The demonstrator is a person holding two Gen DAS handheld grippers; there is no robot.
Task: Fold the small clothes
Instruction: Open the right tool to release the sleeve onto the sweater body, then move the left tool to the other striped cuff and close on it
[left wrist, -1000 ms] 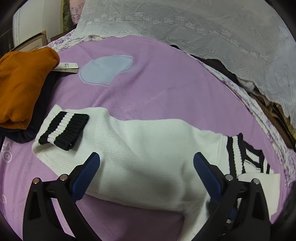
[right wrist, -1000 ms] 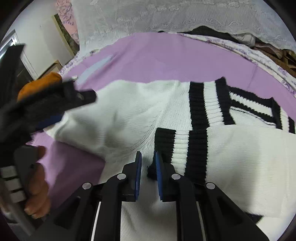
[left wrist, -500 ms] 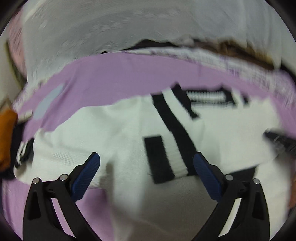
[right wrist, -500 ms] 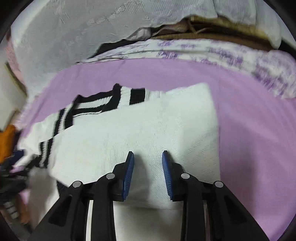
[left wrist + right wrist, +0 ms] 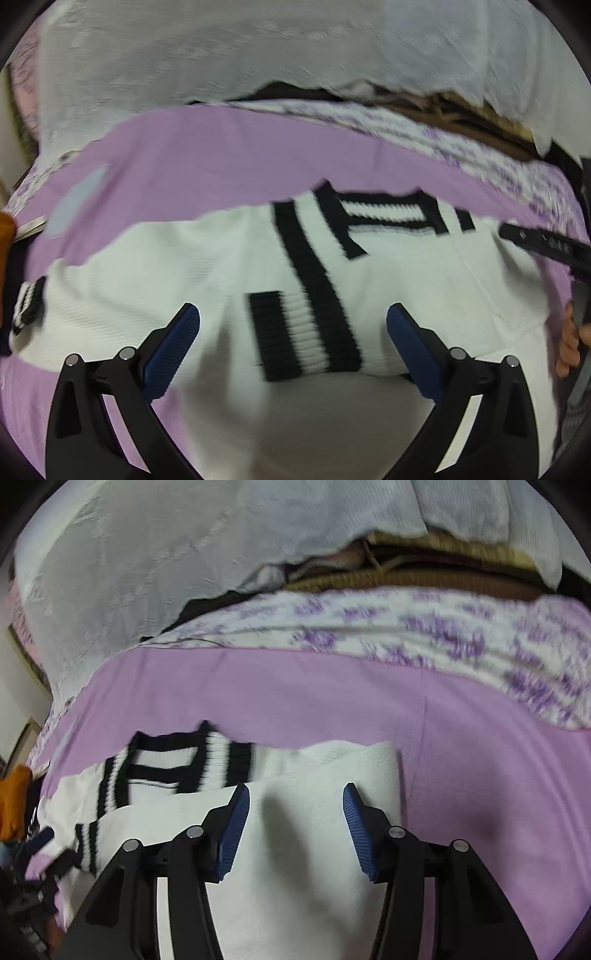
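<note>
A white knit sweater (image 5: 155, 280) with black stripes lies on the purple bedsheet (image 5: 207, 162), one sleeve folded across its body so the striped cuff (image 5: 299, 332) rests near the middle. My left gripper (image 5: 293, 325) hovers wide open over that cuff, holding nothing. In the right wrist view the same sweater (image 5: 332, 775) shows its folded right side and striped collar (image 5: 173, 764). My right gripper (image 5: 295, 808) is above the folded sleeve; its jaws are opening, and no cloth is pinched between the pads.
An orange garment (image 5: 14, 801) lies at the far left. White lace fabric (image 5: 258, 51) and a floral sheet (image 5: 443, 627) border the bed's far side, with brown clothes (image 5: 424, 572) behind. The other gripper and a hand (image 5: 569, 332) show at the left wrist view's right edge.
The right gripper let go of the striped cuff and spread its jaws while swinging right over the folded sleeve. The left gripper swung right from the sweater's left sleeve to its middle.
</note>
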